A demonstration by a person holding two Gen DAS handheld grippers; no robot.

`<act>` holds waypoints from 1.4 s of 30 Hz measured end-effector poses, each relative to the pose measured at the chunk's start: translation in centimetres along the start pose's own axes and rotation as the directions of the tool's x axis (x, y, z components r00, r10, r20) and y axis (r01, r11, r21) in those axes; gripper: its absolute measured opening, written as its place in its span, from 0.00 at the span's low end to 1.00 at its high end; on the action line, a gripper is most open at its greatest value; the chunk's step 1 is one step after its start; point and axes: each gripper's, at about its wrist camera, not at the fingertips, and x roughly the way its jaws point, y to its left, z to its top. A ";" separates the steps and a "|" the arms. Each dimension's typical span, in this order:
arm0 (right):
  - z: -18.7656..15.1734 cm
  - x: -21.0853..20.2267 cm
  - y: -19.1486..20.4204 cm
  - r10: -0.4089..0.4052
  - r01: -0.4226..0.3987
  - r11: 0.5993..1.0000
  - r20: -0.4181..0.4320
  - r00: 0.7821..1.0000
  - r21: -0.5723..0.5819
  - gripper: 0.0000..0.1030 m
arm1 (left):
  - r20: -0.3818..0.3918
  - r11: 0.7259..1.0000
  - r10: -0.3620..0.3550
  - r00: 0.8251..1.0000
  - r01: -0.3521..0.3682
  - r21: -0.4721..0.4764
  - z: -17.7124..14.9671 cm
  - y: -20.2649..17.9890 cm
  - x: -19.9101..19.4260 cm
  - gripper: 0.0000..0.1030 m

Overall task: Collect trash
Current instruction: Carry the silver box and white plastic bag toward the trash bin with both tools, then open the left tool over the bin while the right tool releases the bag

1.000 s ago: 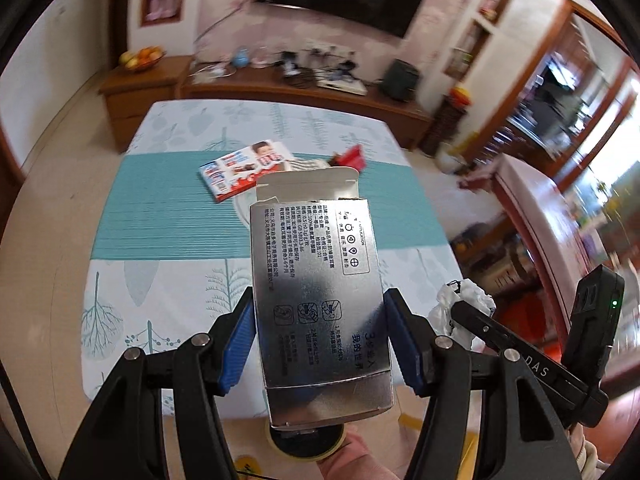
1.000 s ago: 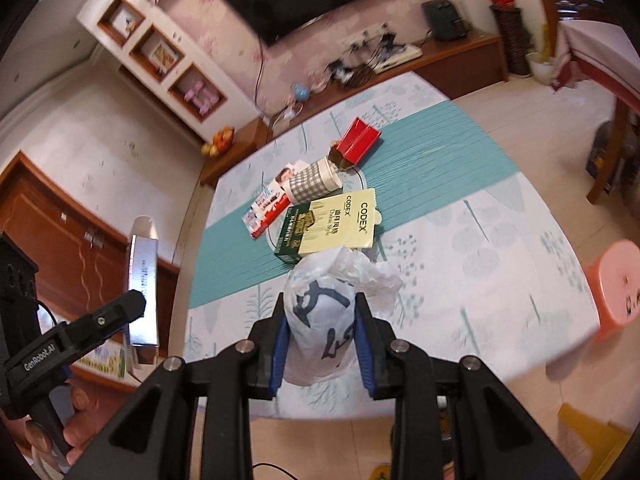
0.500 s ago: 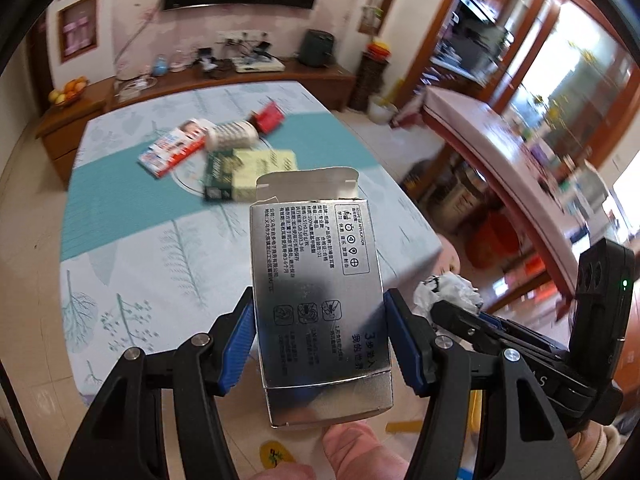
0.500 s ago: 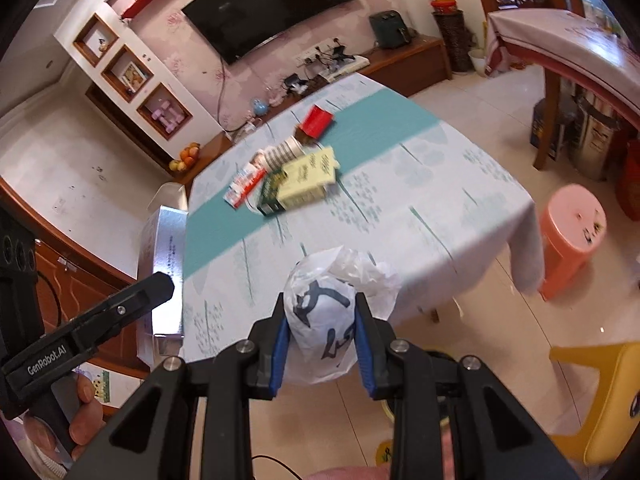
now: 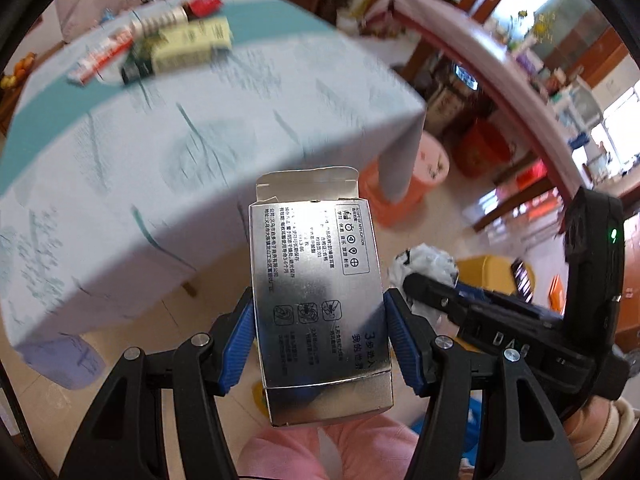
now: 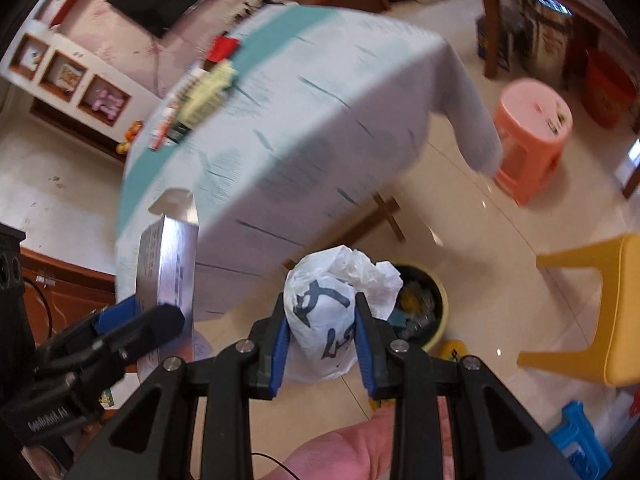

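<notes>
Both tongs are clamped: the left gripper squeezes a silver carton standing upright, flap open, and the right gripper pinches a crumpled white plastic bag. Just beyond the bag, low on the floor, sits a yellow bin; farther off, the cloth-covered table and a pink stool.

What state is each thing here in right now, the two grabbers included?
left gripper: shut on silver box.
silver box: held upright, top flap open.
right gripper: shut on white plastic bag.
white plastic bag: crumpled, clamped.
trash bin: on floor, open, holding rubbish.
</notes>
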 end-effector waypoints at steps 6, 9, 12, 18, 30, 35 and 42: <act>-1.5 6.3 -4.4 -0.025 0.028 0.999 -0.076 0.997 0.034 0.29 | -0.111 0.999 0.045 0.993 -0.042 0.024 -2.4 0.1 9.0 0.59; -2.0 10.7 -6.7 -0.036 0.041 0.999 -0.122 0.992 0.035 0.29 | -0.170 0.998 0.057 0.984 -0.053 0.029 -3.4 0.9 14.2 0.59; -2.3 14.9 -8.7 -0.039 0.046 0.998 -0.166 0.985 0.038 0.29 | -0.212 0.999 0.053 0.976 -0.051 0.015 -4.2 2.0 19.1 0.59; -2.6 22.1 -11.3 -0.051 0.054 0.998 -0.233 0.971 0.008 0.29 | -0.249 0.998 0.042 0.968 -0.051 -0.030 -4.8 4.9 27.0 0.63; -3.5 33.0 -12.8 -0.039 0.019 0.998 -0.354 0.934 -0.059 0.51 | -0.300 0.987 0.111 0.948 -0.141 -0.078 -6.4 10.1 35.2 0.75; -3.6 33.5 -12.0 -0.042 0.011 0.996 -0.363 0.931 -0.087 0.58 | -0.305 0.978 0.134 0.943 -0.174 -0.111 -7.2 11.6 35.4 0.75; -2.0 30.6 -10.4 -0.061 0.018 0.992 -0.350 0.935 -0.126 0.58 | -0.275 0.968 0.137 0.952 -0.187 -0.166 -6.9 11.4 31.8 0.75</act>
